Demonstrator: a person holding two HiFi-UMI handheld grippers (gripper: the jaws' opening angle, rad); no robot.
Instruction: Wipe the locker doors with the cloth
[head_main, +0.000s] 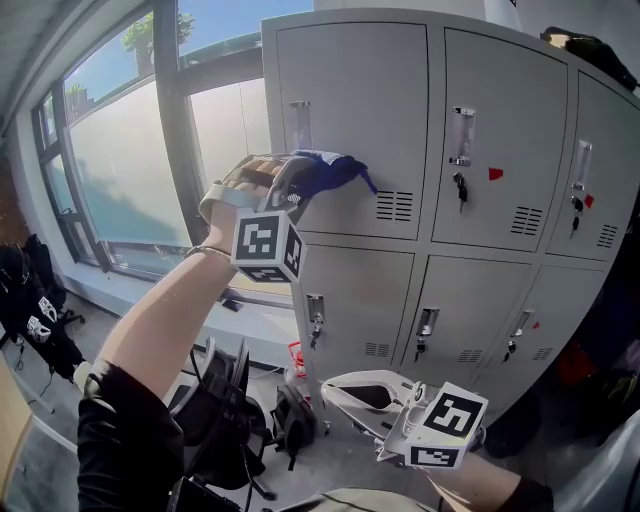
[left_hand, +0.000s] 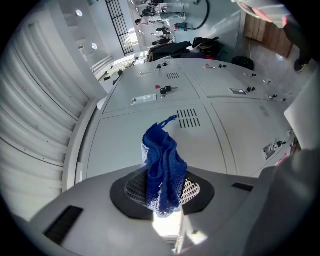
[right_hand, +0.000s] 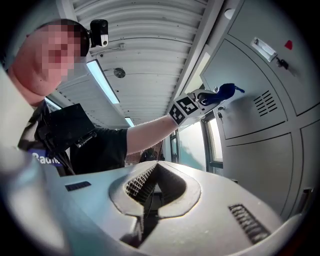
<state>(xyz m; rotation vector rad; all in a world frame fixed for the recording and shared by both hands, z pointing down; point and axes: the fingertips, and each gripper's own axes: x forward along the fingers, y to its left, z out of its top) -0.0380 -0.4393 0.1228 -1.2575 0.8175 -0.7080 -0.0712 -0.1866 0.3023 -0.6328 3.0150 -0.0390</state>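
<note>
A grey bank of lockers fills the head view, and its top-left door (head_main: 340, 100) is the one my left gripper (head_main: 300, 187) reaches. That gripper is raised and shut on a blue knitted cloth (head_main: 332, 168), which is bunched against the door just left of its vent slots (head_main: 394, 206). In the left gripper view the cloth (left_hand: 162, 165) stands up between the mesh pads (left_hand: 192, 189) in front of the door (left_hand: 115, 145). My right gripper (head_main: 328, 388) hangs low, shut and empty. The right gripper view shows the cloth (right_hand: 223, 92) far off.
A large window (head_main: 120, 170) stands left of the lockers. Black bags (head_main: 35, 310) and other gear (head_main: 290, 420) lie on the floor below. Keys hang in the middle top door's lock (head_main: 460, 185). A dark object (head_main: 590, 45) sits on the locker top.
</note>
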